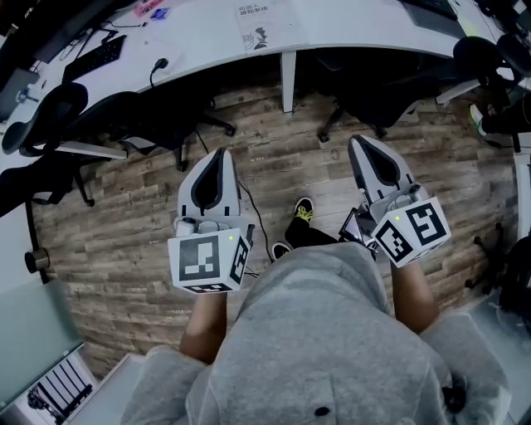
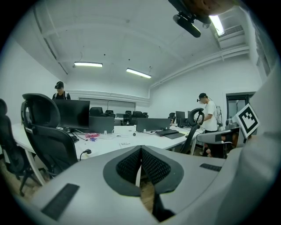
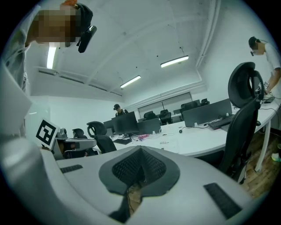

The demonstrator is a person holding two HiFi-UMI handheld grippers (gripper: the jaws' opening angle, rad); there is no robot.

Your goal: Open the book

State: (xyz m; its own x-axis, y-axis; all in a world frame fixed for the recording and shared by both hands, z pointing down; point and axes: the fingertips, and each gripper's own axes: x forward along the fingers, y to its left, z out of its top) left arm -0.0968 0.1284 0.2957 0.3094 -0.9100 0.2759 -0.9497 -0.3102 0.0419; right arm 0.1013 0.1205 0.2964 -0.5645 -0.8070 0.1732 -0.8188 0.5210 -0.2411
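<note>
A thin white book [image 1: 261, 25] with printed text lies flat and closed on the long white desk [image 1: 332, 29] at the top of the head view. It also shows small on the desk in the left gripper view [image 2: 124, 143] and the right gripper view [image 3: 165, 143]. My left gripper [image 1: 220, 154] and right gripper [image 1: 359, 143] are held side by side over the wooden floor, well short of the desk. Both point toward it. In each gripper view the jaws meet with nothing between them: left [image 2: 140, 150], right [image 3: 140, 150].
Black office chairs [image 1: 124, 120] [image 1: 377, 83] stand between me and the desk, with a white desk leg [image 1: 288, 81] between them. A keyboard [image 1: 95, 56] and a cable plug [image 1: 159, 65] lie on the desk's left part. Monitors [image 2: 74, 113] and two standing people [image 2: 59, 91] [image 2: 208, 115] are farther off.
</note>
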